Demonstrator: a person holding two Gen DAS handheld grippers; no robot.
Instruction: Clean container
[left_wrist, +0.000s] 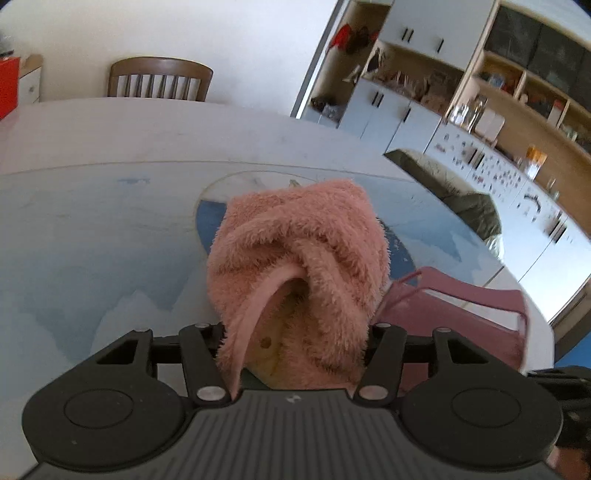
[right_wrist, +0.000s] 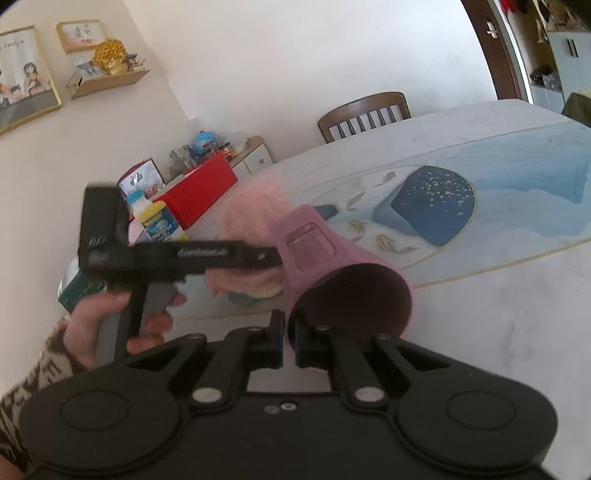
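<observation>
The left gripper (left_wrist: 295, 332) is clenched on a pink towel (left_wrist: 299, 254). The right gripper (right_wrist: 290, 347) pinches the rim of a pink container (right_wrist: 332, 266), held above the table (right_wrist: 498, 314).

The bench (right_wrist: 498, 332) lies bare to the right of the pink container (right_wrist: 347, 273), giving open passage there. On the container's left, the left gripper (right_wrist: 266, 254) and its pink cloth (left_wrist: 295, 258) crowd the way. A chair (left_wrist: 160, 79) stands at the far edge.

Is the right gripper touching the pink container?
Touching. The right wrist view shows the right gripper with its fingers closed on the rim of the pink container.
</observation>
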